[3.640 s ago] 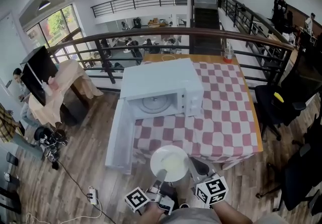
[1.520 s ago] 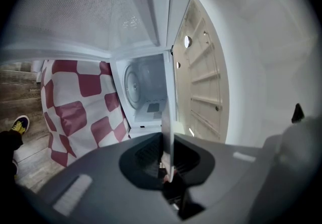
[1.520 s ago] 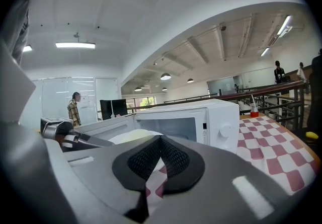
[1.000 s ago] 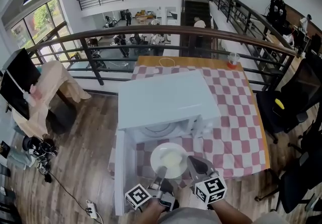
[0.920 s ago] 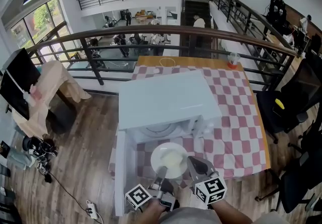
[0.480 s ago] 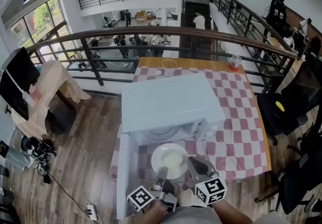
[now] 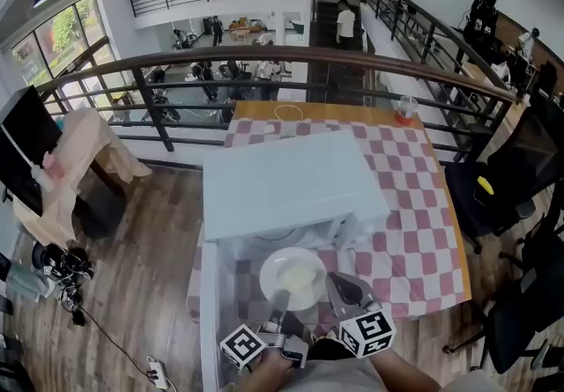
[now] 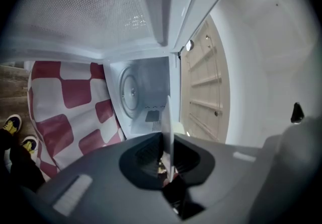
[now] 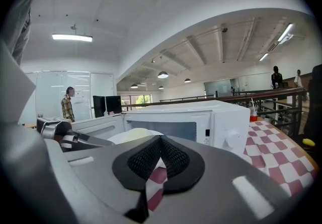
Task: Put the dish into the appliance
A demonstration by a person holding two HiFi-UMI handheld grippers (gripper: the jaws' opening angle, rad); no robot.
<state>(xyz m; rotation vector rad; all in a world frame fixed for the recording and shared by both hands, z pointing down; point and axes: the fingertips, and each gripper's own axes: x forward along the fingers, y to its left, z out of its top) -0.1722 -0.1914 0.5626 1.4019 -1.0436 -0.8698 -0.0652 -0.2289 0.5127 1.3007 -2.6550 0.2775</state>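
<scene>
A white plate (image 7: 295,276) with a pale yellowish patch at its middle hangs in front of the white microwave (image 7: 291,188). The microwave door (image 7: 210,311) stands swung out to the left. My left gripper (image 7: 279,300) is shut on the plate's near rim. In the left gripper view the plate (image 8: 170,127) shows edge-on between the pads, with the oven cavity and its glass turntable (image 8: 130,89) beyond. My right gripper (image 7: 339,286) is shut and empty just right of the plate. In the right gripper view the plate (image 9: 136,136) lies left of the microwave's front (image 9: 201,117).
The microwave stands on a table with a red-and-white chequered cloth (image 7: 414,205). A cup (image 7: 404,108) sits at the table's far edge by a dark railing (image 7: 264,55). A black chair (image 7: 489,192) stands to the right. The floor is wood.
Both grippers and the plate have moved forward toward the microwave's opening. The microwave now shows nearer and lower in the head view.
</scene>
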